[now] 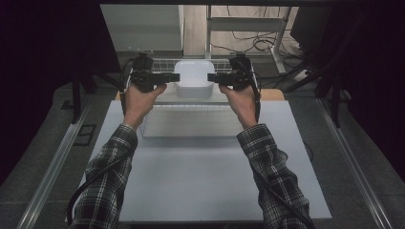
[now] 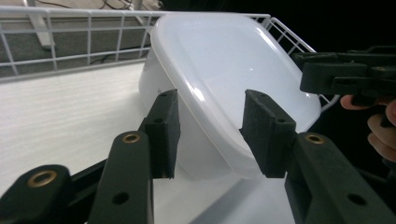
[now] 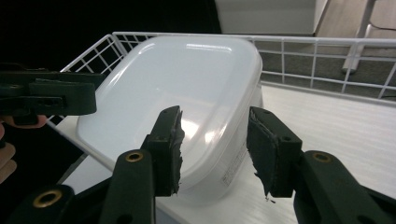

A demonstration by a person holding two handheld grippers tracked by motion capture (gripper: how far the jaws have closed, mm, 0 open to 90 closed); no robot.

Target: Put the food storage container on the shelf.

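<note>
A white plastic tub with a lid (image 1: 193, 78) stands in a white wire basket (image 1: 162, 62) at the far side of the table. My left gripper (image 1: 174, 77) is at the tub's left edge and my right gripper (image 1: 212, 77) at its right edge, facing each other. In the left gripper view the jaws of the left gripper (image 2: 210, 133) are open, with the tub's rim (image 2: 219, 60) running between them. In the right gripper view the right gripper (image 3: 215, 144) is open too, astride the tub's near corner (image 3: 187, 88). Neither gripper's jaws press on the tub.
The basket's wire wall (image 2: 70, 37) rises behind the tub and has a pale floor (image 3: 336, 126). A white table top (image 1: 200, 167) stretches toward the person. A wooden board edge (image 1: 272, 94) shows beside the basket. Cables and a desk frame (image 1: 248, 28) lie beyond.
</note>
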